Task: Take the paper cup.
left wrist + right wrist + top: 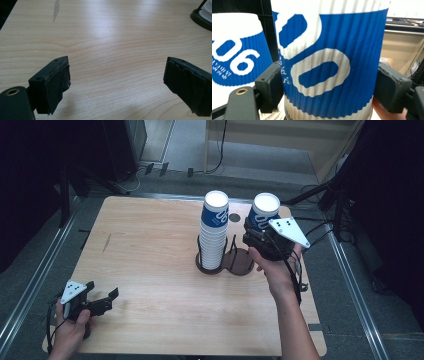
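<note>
My matt black jaws press a ribbed blue-and-white paper cup, its corrugated sleeve dull, not glossy. Beside it the tall stack of the same ridged paper cups. Below, the pale wooden table, smooth-grained with a soft sheen.

Wood table w/ cup rack

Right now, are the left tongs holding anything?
No, in the left gripper view the left tongs stand wide open with only bare wooden table between the jaws.
</note>
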### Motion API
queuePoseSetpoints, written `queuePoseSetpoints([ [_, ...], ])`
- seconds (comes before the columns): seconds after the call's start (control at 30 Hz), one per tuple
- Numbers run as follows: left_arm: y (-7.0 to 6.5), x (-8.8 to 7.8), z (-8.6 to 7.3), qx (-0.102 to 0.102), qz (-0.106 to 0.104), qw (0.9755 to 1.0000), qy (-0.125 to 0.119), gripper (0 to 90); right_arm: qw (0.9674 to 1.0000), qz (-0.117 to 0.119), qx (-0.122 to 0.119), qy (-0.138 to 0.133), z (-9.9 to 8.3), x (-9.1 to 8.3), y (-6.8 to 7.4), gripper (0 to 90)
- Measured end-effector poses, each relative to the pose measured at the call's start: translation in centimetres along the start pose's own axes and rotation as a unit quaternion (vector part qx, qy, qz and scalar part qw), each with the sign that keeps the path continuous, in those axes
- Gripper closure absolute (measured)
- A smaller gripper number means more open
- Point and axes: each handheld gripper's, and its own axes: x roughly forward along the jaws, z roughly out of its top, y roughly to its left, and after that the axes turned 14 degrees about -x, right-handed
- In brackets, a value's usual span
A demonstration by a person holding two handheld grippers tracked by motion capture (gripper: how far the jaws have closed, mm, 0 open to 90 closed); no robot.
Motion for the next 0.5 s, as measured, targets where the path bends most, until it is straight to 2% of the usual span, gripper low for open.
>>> queuePoseSetpoints([
  [0.5,0.0,0.0,0.0,0.001,-0.001,1.0,0.002,7.7,1.0,0.007,-0.002,0.005,-3.1,-1.0,1.4,19.8],
])
